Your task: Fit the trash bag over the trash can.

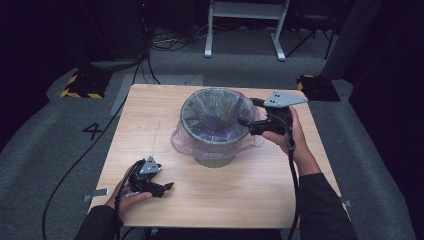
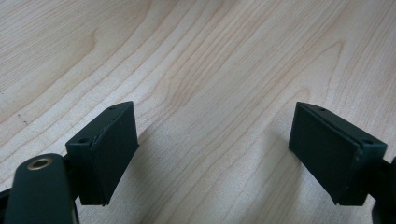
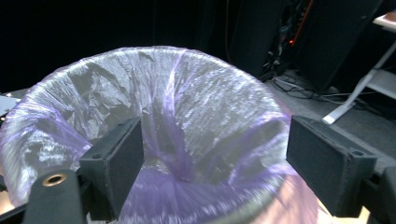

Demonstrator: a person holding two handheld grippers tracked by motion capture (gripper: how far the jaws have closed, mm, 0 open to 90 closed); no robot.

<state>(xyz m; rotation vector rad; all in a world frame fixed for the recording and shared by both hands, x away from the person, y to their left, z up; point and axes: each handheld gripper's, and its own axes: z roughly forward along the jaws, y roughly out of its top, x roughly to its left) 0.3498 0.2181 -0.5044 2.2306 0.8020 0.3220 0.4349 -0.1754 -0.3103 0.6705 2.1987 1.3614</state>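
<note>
A small round bin stands in the middle of the wooden table, lined with a thin purple plastic bag whose edge folds down over the rim. My right gripper hovers at the bin's right rim, jaws open and pointing left over the opening; in the right gripper view the bag lies just past the open gripper. My left gripper rests low near the table's front left, open and empty, and the left gripper view has bare wood between the jaws of the gripper.
Grey floor surrounds the table, with a painted "4" at the left. Yellow-and-black stand feet sit at the far corners. A white frame and cables lie behind. A cable trails off the table's left side.
</note>
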